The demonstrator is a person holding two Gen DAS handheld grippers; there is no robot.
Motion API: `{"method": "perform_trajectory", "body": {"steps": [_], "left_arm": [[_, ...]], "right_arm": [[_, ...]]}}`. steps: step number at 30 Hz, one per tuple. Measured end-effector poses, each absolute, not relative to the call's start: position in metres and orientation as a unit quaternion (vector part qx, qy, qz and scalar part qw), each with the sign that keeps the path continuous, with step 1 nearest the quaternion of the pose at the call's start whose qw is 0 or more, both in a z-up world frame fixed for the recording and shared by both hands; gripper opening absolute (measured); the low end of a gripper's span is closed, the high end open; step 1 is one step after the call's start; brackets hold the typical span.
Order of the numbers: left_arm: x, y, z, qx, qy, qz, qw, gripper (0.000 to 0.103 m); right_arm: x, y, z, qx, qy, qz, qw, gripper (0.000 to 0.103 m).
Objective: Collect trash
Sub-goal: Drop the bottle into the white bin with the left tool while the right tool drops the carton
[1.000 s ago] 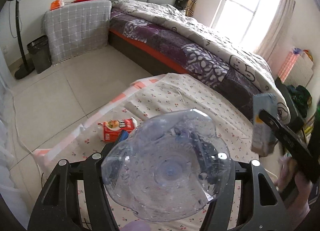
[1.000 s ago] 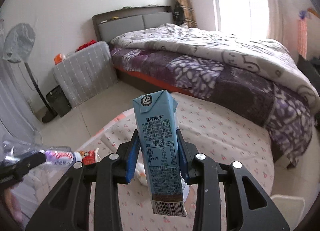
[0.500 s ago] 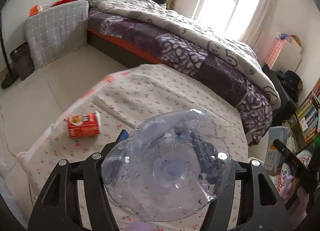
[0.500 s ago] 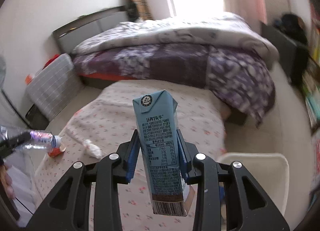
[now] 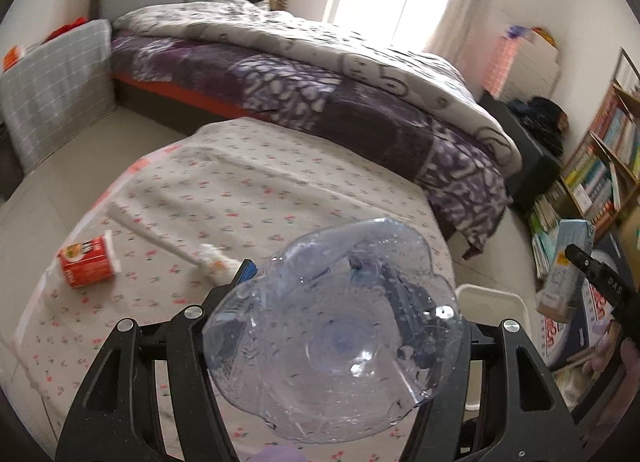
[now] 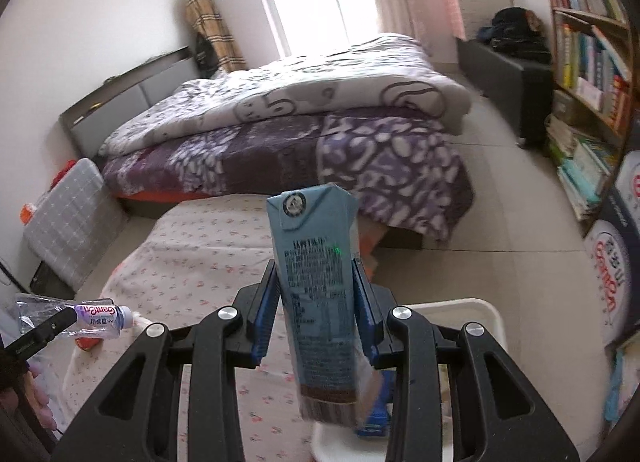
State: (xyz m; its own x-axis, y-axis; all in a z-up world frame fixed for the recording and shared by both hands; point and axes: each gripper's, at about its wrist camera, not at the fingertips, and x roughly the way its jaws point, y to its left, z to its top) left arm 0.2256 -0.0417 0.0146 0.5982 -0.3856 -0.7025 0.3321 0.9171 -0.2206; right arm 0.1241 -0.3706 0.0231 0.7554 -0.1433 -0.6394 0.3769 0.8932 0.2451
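Blue milk carton [image 6: 316,302] sits upright, clamped btwn the right gripper [image 6: 316,294] pads, right above the near-right white bin [image 6: 460,312]; crushed clear bottle [image 5: 336,342] is pinched in the left gripper [image 5: 336,346], over the floral cloth [image 5: 260,181] just left of the bin. Best approach: centre each item over the bin mouth, lower, then release, carton first. Red carton [image 5: 86,266] & white wrapper [image 5: 168,248] lie far-left w/ no pickup yet.

The white bin [image 6: 490,312] stands open-topped between the floral table [image 6: 188,258] and bookshelf [image 6: 592,73].
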Motion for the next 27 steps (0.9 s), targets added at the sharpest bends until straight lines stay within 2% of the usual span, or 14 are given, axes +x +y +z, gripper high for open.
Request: {"method": "perform_trajectory", "body": {"steps": [10,13,18,27], "left_arm": [[0.2,-0.12,-0.001,-0.002,0.409,-0.292,0.865,0.061],[0.191,-0.147,-0.006,0.002,0.414,-0.326,0.85,0.061],[0.177,-0.187,-0.016,0.015,0.423,-0.365,0.829,0.061],[0.151,-0.245,-0.035,0.046,0.435,-0.413,0.799,0.061]], "right_arm": [[0.088,-0.411,0.017,0.188,0.325,-0.193,0.906,0.036],[0.079,-0.425,0.017,0.205,0.319,-0.214,0.9,0.06],[0.068,-0.439,0.019,0.225,0.305,-0.239,0.894,0.075],[0.052,-0.457,0.028,0.232,0.274,-0.284,0.889,0.079]]}}
